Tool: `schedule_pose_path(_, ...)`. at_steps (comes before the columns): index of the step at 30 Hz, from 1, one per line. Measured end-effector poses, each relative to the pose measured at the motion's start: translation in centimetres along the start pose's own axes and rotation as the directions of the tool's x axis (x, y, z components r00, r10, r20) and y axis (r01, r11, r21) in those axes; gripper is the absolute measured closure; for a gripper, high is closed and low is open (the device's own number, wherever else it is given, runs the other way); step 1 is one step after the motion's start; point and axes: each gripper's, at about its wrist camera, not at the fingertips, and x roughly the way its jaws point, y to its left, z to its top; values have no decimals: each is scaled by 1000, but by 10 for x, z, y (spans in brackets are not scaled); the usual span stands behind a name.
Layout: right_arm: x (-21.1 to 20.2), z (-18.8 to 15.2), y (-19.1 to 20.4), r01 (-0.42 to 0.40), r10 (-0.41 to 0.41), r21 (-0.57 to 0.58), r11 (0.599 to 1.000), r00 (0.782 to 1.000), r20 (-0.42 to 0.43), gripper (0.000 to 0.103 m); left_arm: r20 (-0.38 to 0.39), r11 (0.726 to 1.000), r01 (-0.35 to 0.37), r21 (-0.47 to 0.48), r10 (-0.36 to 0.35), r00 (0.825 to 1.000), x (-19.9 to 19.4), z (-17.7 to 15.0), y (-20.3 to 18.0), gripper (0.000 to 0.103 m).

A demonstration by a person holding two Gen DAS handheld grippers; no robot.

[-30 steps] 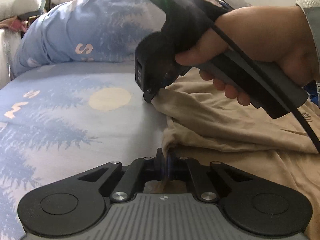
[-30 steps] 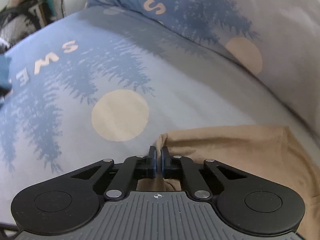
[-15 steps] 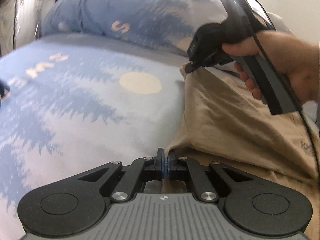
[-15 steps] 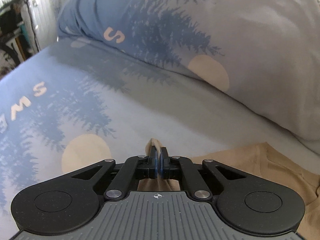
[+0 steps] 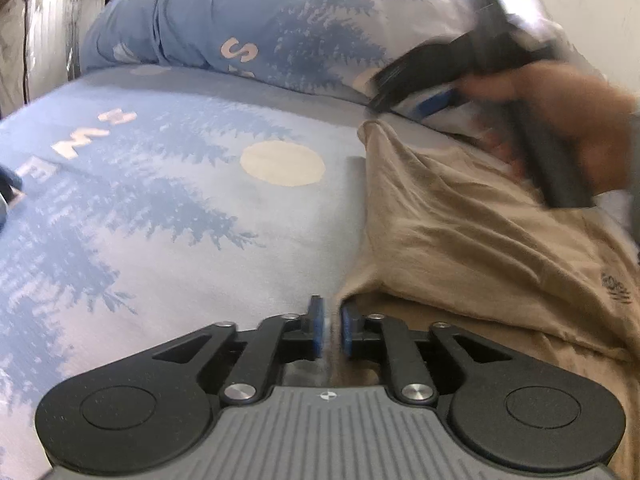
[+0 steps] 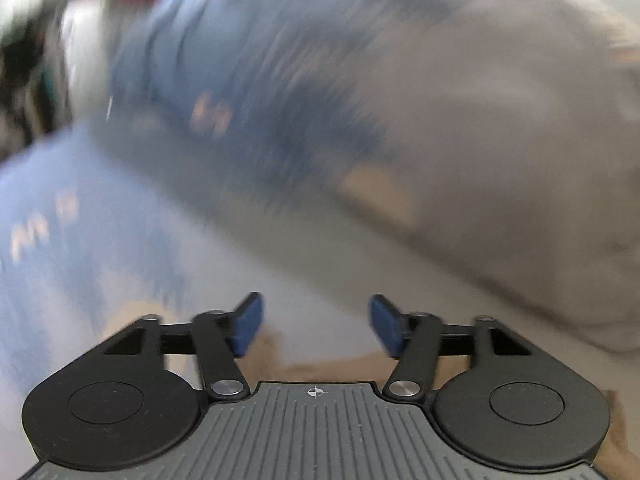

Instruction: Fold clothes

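A tan garment lies folded on the blue tree-print bed sheet, on the right half of the left wrist view. My left gripper is just in front of its near left corner, jaws slightly apart with nothing between them. My right gripper is open and empty; in the left wrist view it is a blurred shape lifted above the garment's far corner. A strip of tan cloth shows under it in the blurred right wrist view.
A large pillow in the same blue print lies along the far side of the bed. White bedding or a bag stands at the far left. The sheet stretches left of the garment.
Both grippers have let go of the garment's corners, which now lie on the sheet. The right gripper has opened wide and is moving up and away; the left has opened slightly.
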Motion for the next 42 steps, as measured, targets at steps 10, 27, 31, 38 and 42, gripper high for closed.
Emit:
schedule_pose_path(10,-198,-57,-147,67,-118,261,963,976,184,5,34,993,-114,9,114,993,-11,9,1,31)
schedule_pose_path(27,-278,-269,-189,127,-103,88,988,967,-235,57,40,924,-352,-149,361,932,-40,13,18,17)
schedule_pose_path(31,-262,-282,-191,91,-69,57,994,947,-314,57,53,914,-358,-191,374,926,-40,15,24,17)
schedule_pose_path(38,-259,-274,-189,98,-99,-22,995,934,-343,99,70,944,-296,-148,309,949,-27,15,1,16)
schedule_pose_path(42,-278,-250,-197,177,-176,-23,984,947,-270,100,67,954,-274,-122,284,957,-22,11,-10,16)
